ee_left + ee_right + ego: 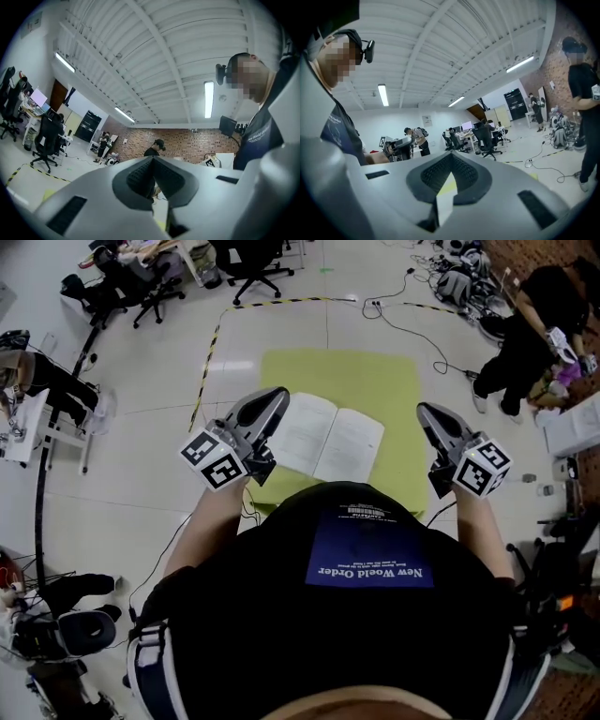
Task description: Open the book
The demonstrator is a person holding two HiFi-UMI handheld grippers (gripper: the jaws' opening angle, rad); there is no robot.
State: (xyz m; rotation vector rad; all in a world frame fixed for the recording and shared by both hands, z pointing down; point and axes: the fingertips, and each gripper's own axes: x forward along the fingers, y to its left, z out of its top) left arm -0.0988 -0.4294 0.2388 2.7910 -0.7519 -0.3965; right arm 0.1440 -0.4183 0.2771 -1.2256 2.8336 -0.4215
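Note:
The book (328, 437) lies open on a yellow-green mat (375, 381) on the floor, its white pages facing up. Both grippers hang in the air above the mat's near edge, on either side of the book and clear of it. My left gripper (277, 399) is shut with nothing between its jaws; in the left gripper view its tips (153, 159) meet and point across the room. My right gripper (427, 412) is shut and empty too. In the right gripper view its tips (451, 155) touch, and a strip of page and mat shows through the gap below them.
Black-and-yellow tape (208, 357) marks the floor left of the mat. Office chairs (253, 263) stand at the back, with cables (412, 334) behind the mat. A person (525, 334) bends over gear at the right. Equipment (47, 418) lines the left side.

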